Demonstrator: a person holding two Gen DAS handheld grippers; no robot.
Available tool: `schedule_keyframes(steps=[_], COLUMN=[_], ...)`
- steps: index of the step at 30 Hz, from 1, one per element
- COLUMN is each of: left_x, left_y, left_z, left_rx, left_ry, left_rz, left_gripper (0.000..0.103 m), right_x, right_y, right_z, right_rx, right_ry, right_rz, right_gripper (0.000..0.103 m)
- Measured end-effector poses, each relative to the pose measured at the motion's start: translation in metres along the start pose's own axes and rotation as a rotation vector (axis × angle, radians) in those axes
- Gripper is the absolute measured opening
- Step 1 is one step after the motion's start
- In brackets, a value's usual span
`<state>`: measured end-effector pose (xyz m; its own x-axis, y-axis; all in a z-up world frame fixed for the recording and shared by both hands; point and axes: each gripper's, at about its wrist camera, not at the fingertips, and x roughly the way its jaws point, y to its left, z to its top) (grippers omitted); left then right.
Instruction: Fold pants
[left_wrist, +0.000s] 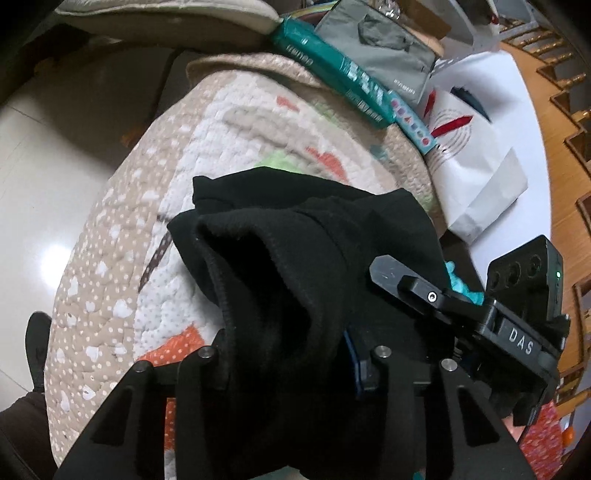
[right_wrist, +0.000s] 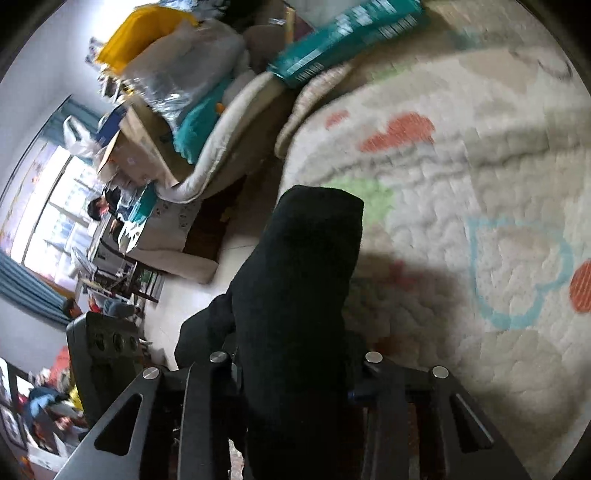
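The black pants (left_wrist: 295, 266) bulge up between my left gripper's (left_wrist: 291, 373) jaws, which are shut on the cloth; a hemmed opening gapes toward the camera. The right gripper (left_wrist: 417, 291) shows at the right in the left wrist view, pressed against the same cloth. In the right wrist view my right gripper (right_wrist: 295, 373) is shut on a fold of the black pants (right_wrist: 299, 280) that sticks up over the quilted mat (right_wrist: 461, 184). The fingertips of both are hidden by cloth.
The patterned quilted mat (left_wrist: 207, 155) covers the surface. A teal package (left_wrist: 332, 77) and white paper bag (left_wrist: 476, 155) lie at its far edge. Tiled floor (left_wrist: 44, 184) is to the left. Boxes and bags (right_wrist: 155, 122) pile up beyond the mat.
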<state>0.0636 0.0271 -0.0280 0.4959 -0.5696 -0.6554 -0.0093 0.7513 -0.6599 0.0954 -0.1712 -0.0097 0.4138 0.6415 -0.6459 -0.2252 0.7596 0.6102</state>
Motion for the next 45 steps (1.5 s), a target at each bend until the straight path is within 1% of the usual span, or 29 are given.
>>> schedule_keyframes(steps=[4, 8, 11, 15, 20, 26, 35, 38, 41, 43, 45], left_x=[-0.012, -0.014, -0.007, 0.013, 0.038, 0.068, 0.093, 0.101, 0.110, 0.112, 0.111], left_y=[-0.016, -0.034, -0.046, -0.057, -0.053, -0.047, -0.042, -0.035, -0.024, -0.017, -0.009], left_z=[0.017, 0.041, 0.061, 0.084, 0.098, 0.110, 0.115, 0.115, 0.113, 0.114, 0.116], left_rx=[0.020, 0.044, 0.071, 0.106, 0.098, 0.063, 0.084, 0.075, 0.023, -0.016, -0.070], left_ry=[-0.034, -0.050, -0.060, -0.068, -0.057, -0.027, -0.014, -0.007, 0.030, 0.053, 0.078], left_rz=[-0.031, -0.053, -0.061, -0.055, -0.050, -0.027, 0.050, 0.079, 0.111, 0.114, 0.106], left_gripper=[0.042, 0.042, 0.042, 0.042, 0.042, 0.041, 0.042, 0.044, 0.052, 0.060, 0.061], right_x=[-0.015, -0.027, -0.033, -0.030, -0.018, -0.002, 0.022, 0.033, 0.042, 0.044, 0.043], right_y=[0.014, 0.024, 0.023, 0.012, -0.009, -0.034, -0.057, -0.063, -0.071, -0.080, -0.086], right_z=[0.021, 0.046, 0.062, 0.083, 0.099, 0.108, 0.116, 0.114, 0.108, 0.105, 0.103], right_rx=[-0.031, -0.069, -0.076, -0.064, -0.034, 0.011, 0.038, 0.042, 0.042, 0.060, 0.080], right_ry=[-0.037, -0.075, -0.103, -0.120, -0.112, -0.106, -0.070, -0.049, -0.033, -0.033, -0.031], right_rz=[0.014, -0.011, -0.030, -0.055, -0.066, -0.079, -0.100, -0.110, -0.147, -0.161, -0.173], right_gripper=[0.037, 0.037, 0.037, 0.037, 0.037, 0.037, 0.037, 0.038, 0.039, 0.040, 0.044])
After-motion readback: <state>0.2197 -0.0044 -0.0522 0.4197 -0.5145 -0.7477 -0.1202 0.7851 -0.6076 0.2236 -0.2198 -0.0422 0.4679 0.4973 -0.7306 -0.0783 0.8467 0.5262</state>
